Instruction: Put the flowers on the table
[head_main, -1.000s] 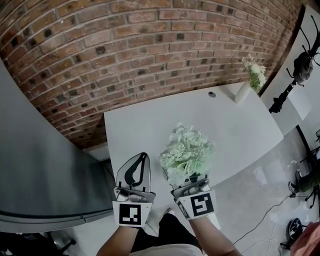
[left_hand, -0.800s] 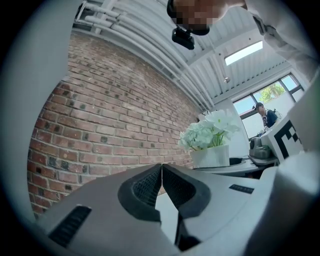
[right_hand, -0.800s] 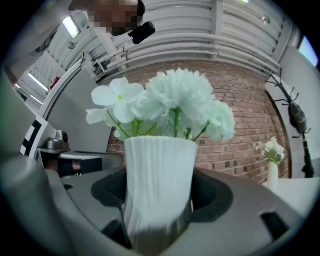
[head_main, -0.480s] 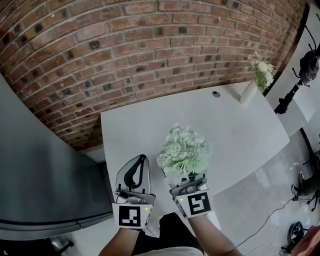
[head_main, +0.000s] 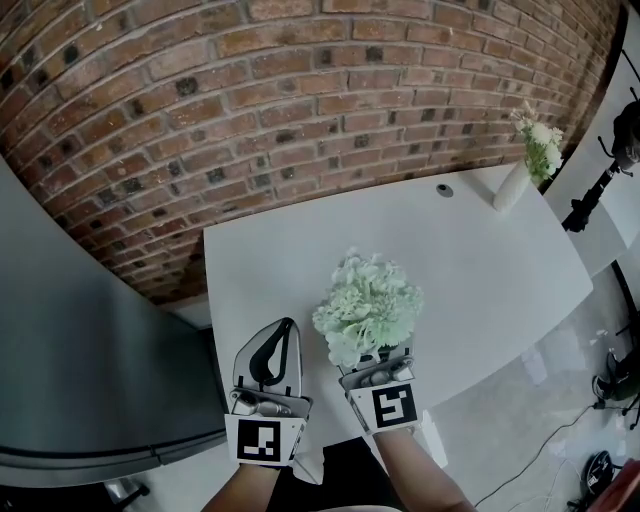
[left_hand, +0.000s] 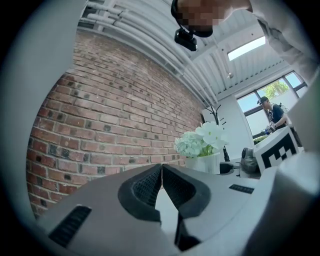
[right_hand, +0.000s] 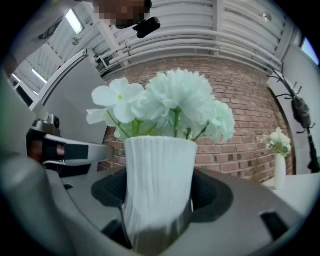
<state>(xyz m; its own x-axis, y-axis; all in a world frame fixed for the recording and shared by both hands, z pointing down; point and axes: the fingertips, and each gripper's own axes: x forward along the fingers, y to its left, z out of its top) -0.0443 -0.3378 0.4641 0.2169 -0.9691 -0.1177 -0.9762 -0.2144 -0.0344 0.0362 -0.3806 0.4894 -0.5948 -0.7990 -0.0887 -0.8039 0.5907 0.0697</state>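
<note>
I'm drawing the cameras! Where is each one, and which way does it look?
Head view: on the person's head, looking steeply down at the table; forearms, left gripper and right gripper show.
Left gripper view: on that gripper, looking along its shut, empty jaws toward the brick wall; the person's head camera shows above.
Right gripper view: on that gripper, looking along jaws clamped on the white vase of flowers; the head camera shows above.
Shared: head and right gripper views both show those flowers and the second vase.

A brick wall (head_main: 300, 90) and a black stand (head_main: 592, 198).
</note>
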